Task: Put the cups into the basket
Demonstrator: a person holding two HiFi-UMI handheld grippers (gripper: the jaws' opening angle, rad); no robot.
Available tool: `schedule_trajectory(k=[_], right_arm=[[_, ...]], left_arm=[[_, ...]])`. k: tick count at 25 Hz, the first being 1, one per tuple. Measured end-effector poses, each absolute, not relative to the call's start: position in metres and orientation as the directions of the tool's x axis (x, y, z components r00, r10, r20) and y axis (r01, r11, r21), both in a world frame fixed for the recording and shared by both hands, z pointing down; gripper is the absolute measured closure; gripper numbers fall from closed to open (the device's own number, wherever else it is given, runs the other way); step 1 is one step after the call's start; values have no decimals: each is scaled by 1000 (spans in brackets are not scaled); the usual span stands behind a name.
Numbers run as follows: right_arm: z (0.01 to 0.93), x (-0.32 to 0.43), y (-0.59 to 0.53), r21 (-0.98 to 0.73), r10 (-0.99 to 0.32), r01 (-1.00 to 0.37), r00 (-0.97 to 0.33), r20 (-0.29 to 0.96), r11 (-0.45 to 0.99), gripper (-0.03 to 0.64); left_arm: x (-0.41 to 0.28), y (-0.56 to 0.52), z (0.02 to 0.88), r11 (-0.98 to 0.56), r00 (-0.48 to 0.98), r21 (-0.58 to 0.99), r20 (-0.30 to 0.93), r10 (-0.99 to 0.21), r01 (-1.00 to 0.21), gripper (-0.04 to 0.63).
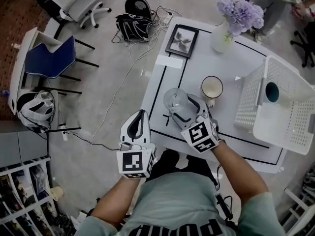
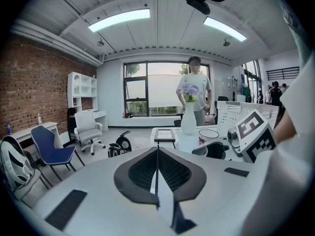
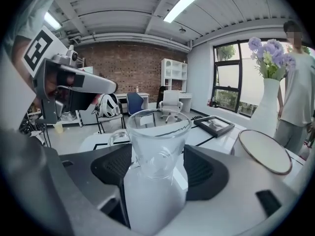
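step: reaching for glass cup (image 3: 157,132) on bench (image 1: 197,68), left of basket (image 1: 285,132)
right claw (image 1: 186,107): apart around the cup, not squeezing
left claw (image 2: 157,151): together, empty
next: clamp, lift into basket

Both forearms reach forward from the body, the left forearm (image 1: 115,195) off the table's (image 1: 236,68) near left corner, the right forearm (image 1: 241,171) over its near edge. The left gripper (image 2: 157,149) hangs just short of that corner, jaws pressed together with nothing between them. The right gripper (image 3: 157,156) is over the table, angled downward, its jaws spread either side of a glass cup (image 3: 157,132), and the pads don't look to be squeezing it.
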State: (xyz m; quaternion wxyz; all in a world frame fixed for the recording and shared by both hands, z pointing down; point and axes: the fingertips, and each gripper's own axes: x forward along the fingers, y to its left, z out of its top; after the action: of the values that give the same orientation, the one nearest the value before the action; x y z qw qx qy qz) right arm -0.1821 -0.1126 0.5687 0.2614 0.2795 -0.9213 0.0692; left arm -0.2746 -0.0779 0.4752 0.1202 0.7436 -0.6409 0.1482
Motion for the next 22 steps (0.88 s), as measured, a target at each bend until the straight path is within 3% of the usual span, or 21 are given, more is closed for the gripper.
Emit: schedule_trajectory(k=[22], right_arm=[[581,-205,-129,7,-502,-565,-726,470,825,287]], left_arm=[[-283,-92,489,-202,184,-4,395,-900,-979,592]])
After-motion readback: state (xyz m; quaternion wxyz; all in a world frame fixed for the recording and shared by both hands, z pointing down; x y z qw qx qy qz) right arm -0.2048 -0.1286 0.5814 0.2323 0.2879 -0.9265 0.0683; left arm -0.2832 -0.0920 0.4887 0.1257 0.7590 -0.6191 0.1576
